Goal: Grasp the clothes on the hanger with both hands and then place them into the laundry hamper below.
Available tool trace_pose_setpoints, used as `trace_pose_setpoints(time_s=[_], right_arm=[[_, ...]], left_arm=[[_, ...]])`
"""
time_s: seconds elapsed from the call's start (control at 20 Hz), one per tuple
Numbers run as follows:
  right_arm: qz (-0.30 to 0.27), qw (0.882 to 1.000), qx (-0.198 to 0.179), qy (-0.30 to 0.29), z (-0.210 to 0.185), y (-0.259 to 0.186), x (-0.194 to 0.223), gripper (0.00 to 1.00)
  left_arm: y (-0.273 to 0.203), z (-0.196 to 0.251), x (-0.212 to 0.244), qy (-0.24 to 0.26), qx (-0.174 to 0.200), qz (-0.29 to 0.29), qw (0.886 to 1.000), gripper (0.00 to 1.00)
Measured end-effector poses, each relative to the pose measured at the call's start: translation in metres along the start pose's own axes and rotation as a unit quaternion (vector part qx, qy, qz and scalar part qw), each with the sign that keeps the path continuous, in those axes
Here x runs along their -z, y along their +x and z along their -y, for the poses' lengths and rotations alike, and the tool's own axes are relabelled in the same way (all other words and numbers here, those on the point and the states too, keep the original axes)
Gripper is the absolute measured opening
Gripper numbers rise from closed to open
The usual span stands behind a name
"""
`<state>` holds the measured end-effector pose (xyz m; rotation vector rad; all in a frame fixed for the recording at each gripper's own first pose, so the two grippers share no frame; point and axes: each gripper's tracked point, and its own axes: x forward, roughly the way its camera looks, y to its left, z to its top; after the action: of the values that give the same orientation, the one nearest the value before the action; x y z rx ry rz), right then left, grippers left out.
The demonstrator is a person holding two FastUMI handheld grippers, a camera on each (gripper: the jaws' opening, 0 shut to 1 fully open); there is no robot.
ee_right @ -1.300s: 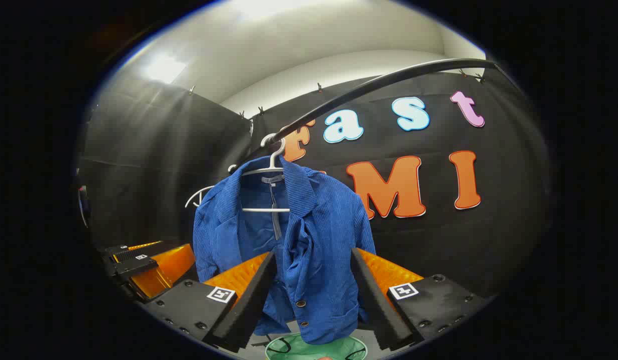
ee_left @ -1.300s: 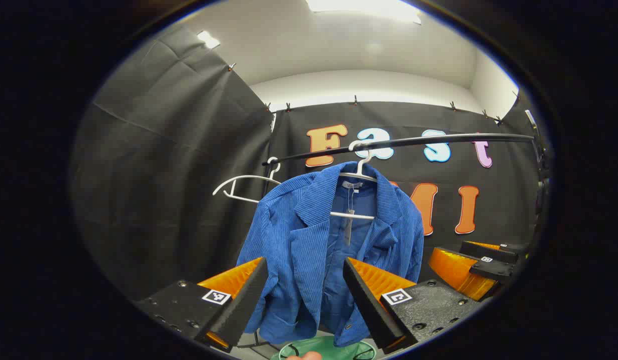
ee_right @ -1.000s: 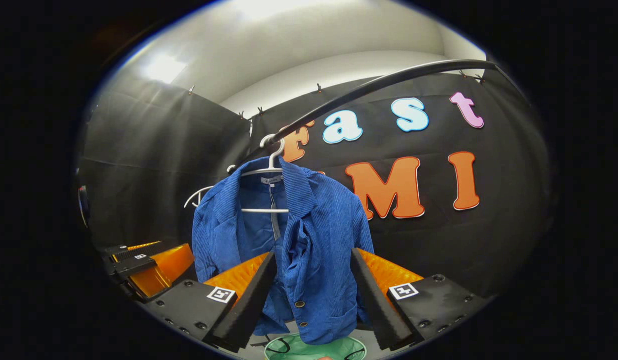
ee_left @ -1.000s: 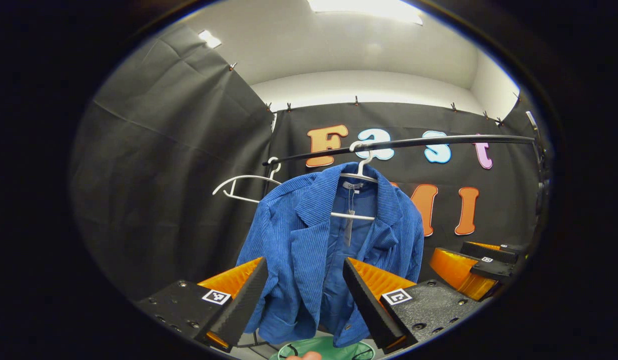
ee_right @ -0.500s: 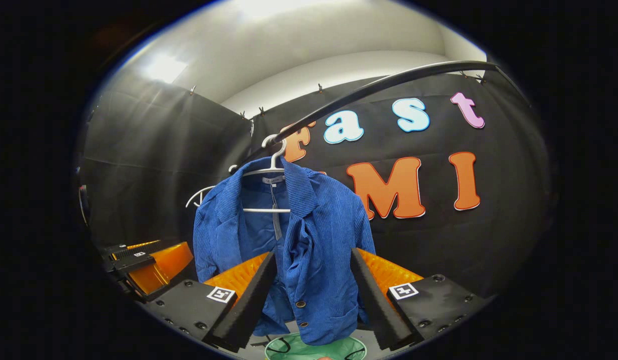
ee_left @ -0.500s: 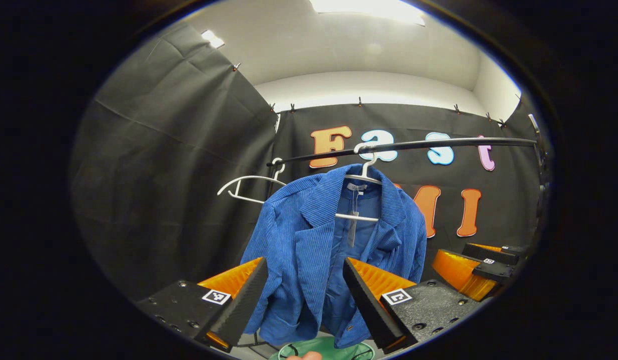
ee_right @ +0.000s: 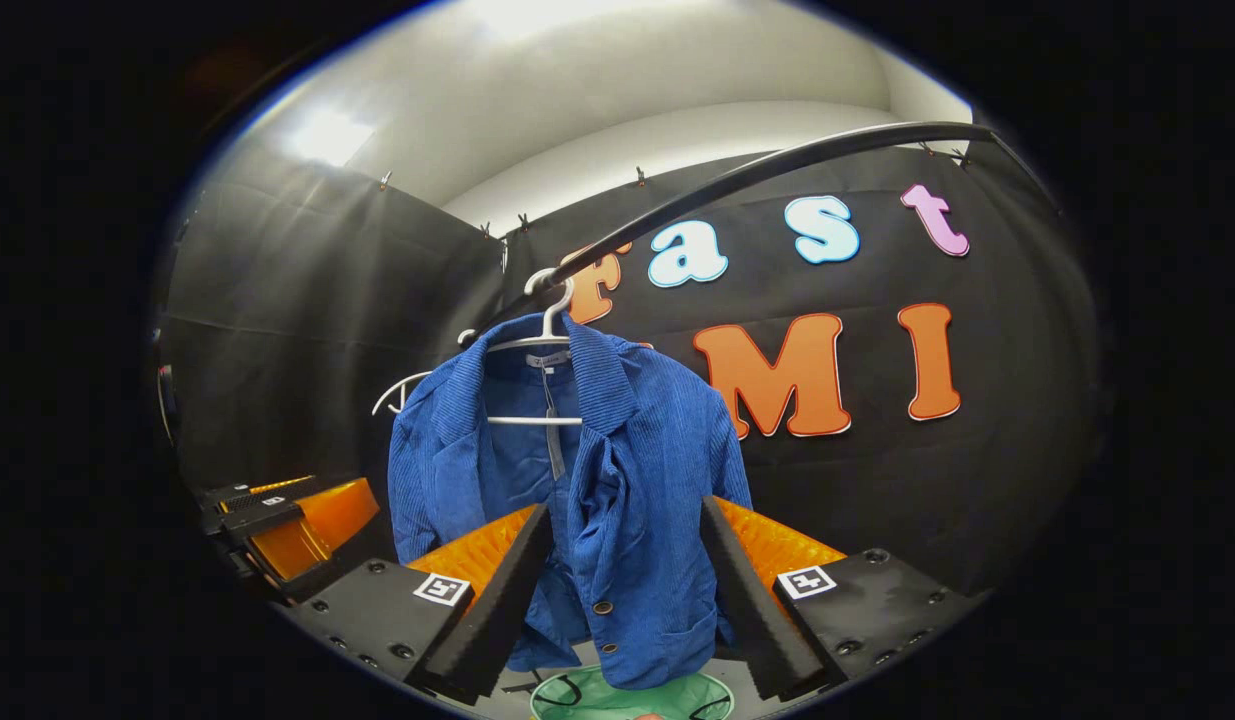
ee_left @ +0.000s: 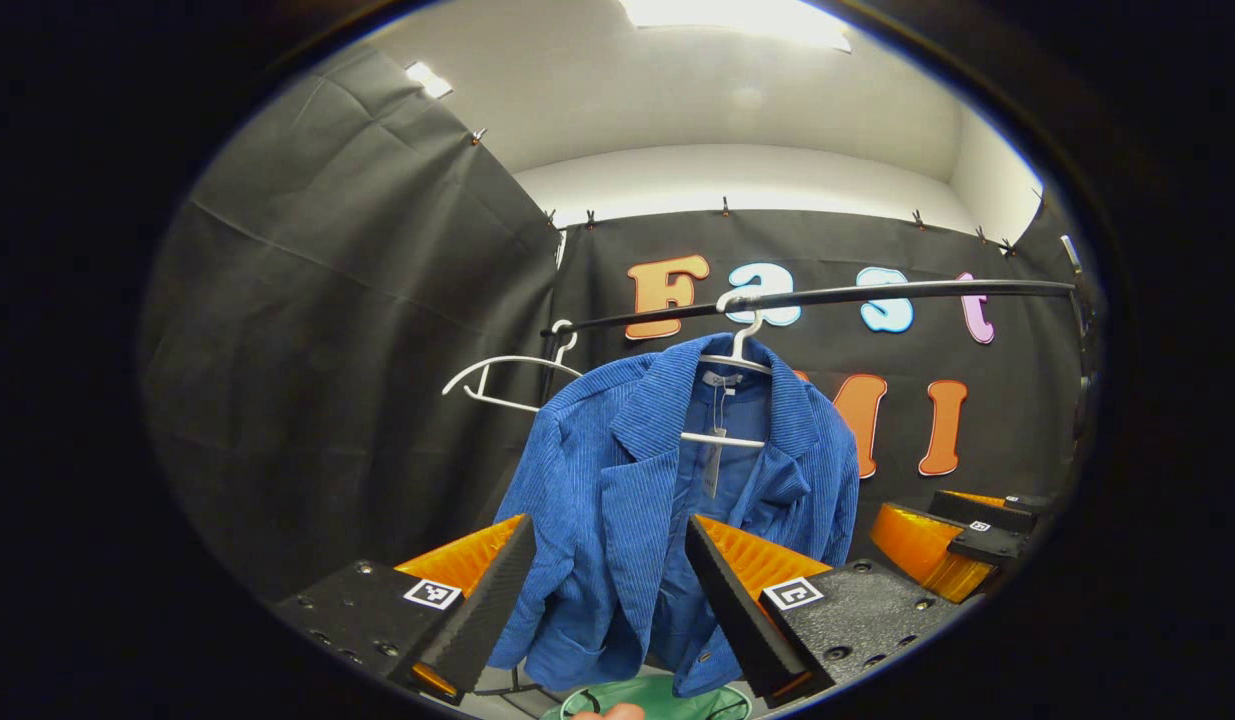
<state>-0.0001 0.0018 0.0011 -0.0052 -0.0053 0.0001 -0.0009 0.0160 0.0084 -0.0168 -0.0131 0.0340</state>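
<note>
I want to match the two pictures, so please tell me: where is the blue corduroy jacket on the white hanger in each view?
Left gripper view: the blue corduroy jacket hangs slightly right of centre, its lower part seen between the open left claw fingers.
Right gripper view: the jacket hangs left of centre, seen between the open right claw fingers.
Shared landmark: the black clothes rail holding the white hanger.

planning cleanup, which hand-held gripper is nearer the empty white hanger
Left, probably. The left hand-held gripper has the empty white hanger just up-left, clear of the blue jacket; from the right hand-held gripper it peeks out beyond the jacket's far side.
</note>
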Motion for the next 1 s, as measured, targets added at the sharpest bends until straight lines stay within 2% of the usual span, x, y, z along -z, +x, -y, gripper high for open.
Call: trace_pose_setpoints(time_s=[0.35, 0.45, 0.6, 0.65, 0.7, 0.75, 0.8, 0.85, 0.9, 0.95, 1.0], right_arm=[[0.009, 1.0, 0.019, 0.004, 0.03, 0.019, -0.009, 0.92], [0.011, 1.0, 0.014, 0.007, 0.031, 0.034, -0.011, 0.92], [0.001, 1.0, -0.006, 0.009, 0.02, 0.061, -0.004, 0.91], [-0.006, 1.0, -0.017, 0.014, 0.01, 0.072, 0.002, 0.96], [-0.01, 0.999, -0.025, 0.017, 0.003, 0.081, 0.006, 0.96], [-0.017, 0.999, -0.033, 0.019, -0.006, 0.094, 0.014, 0.92], [-0.022, 0.999, -0.037, 0.018, -0.013, 0.106, 0.021, 0.92], [-0.026, 0.999, -0.037, 0.015, -0.019, 0.119, 0.027, 0.92], [-0.029, 0.999, -0.027, 0.01, -0.021, 0.133, 0.034, 0.92], [-0.031, 0.999, -0.014, 0.007, -0.02, 0.148, 0.04, 0.96], [-0.034, 0.999, 0.002, 0.003, -0.018, 0.162, 0.049, 0.91]], left_arm=[[0.005, -0.005, -0.01, -0.005, -0.01, 0.014, 1.0, 0.92], [0.006, -0.003, -0.011, -0.004, -0.007, 0.014, 1.0, 0.92], [0.005, -0.007, -0.01, 0.004, -0.01, 0.015, 1.0, 0.92], [0.004, -0.01, -0.01, 0.007, -0.013, 0.014, 1.0, 0.92], [0.004, -0.014, -0.01, 0.01, -0.017, 0.015, 1.0, 0.92], [0.004, -0.018, -0.011, 0.012, -0.021, 0.015, 1.0, 0.92], [0.004, -0.023, -0.01, 0.012, -0.024, 0.013, 1.0, 0.92], [0.004, -0.027, -0.009, 0.012, -0.027, 0.011, 1.0, 0.95], [0.004, -0.031, -0.009, 0.011, -0.03, 0.01, 0.999, 0.92], [0.005, -0.037, -0.008, 0.011, -0.034, 0.008, 0.999, 0.92], [0.005, -0.041, -0.008, 0.011, -0.037, 0.008, 0.999, 0.95]])
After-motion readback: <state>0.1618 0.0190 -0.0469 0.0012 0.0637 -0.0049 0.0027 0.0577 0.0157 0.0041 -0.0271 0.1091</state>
